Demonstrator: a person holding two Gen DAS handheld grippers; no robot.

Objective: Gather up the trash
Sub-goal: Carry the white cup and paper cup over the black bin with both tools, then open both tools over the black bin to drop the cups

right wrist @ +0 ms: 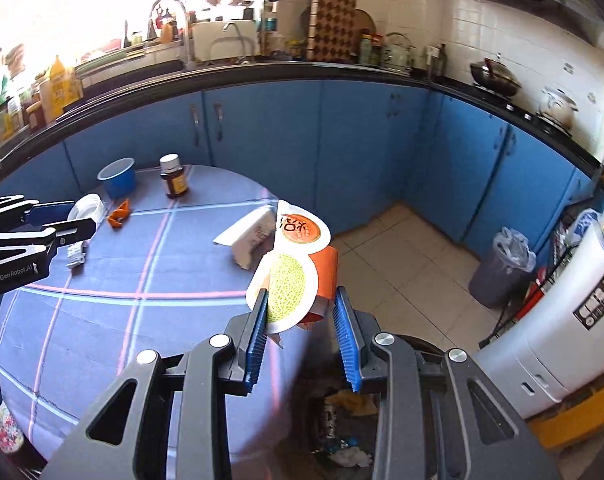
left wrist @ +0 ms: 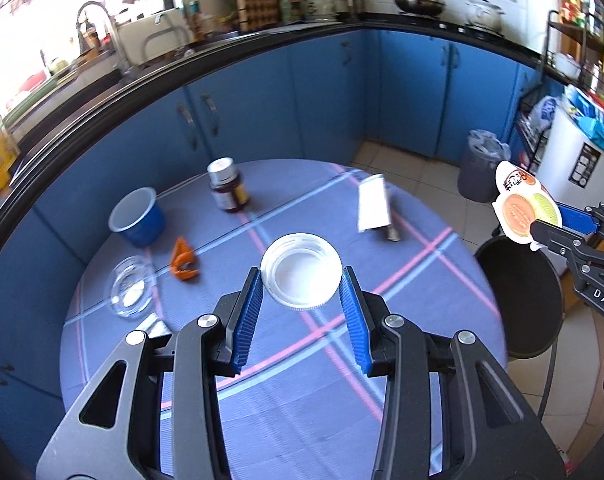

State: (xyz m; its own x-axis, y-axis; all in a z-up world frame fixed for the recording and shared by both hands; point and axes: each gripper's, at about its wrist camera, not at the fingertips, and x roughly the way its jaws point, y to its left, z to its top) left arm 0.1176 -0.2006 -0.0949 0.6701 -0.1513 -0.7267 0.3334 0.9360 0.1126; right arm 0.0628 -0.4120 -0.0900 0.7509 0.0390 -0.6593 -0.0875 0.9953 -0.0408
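Round counter [left wrist: 286, 400] with a blue checked cloth, set before blue cabinets [left wrist: 302, 100]; beyond its right edge, on the tiled floor, a lined grey bin [left wrist: 479, 168] stands well apart, while an open bin of rubbish [right wrist: 345, 428] shows directly beneath the right claw in the right wrist view. On the counter, near the far-left edge: a blue cup [left wrist: 138, 216], a brown bottle [left wrist: 226, 186] and a glass dish [left wrist: 130, 286]; an orange scrap [left wrist: 185, 261] lies between dish and bottle; a white carton [left wrist: 371, 208] lies near the far-right edge, its long axis running from the far edge toward the viewer. Left claw [left wrist: 302, 284]: clenched on a white lid [left wrist: 300, 272], held hollow side up above the counter's middle. Right claw [right wrist: 302, 308]: out past the right edge, gripping a printed snack wrapper [right wrist: 294, 276] by its lower end, its long axis upright. Governing relation: the rubbish bin lies straight below the right claw, so that wrapper is judged ready to drop; the left claw is farther off, its lid needing carriage rightward over the counter's edge.
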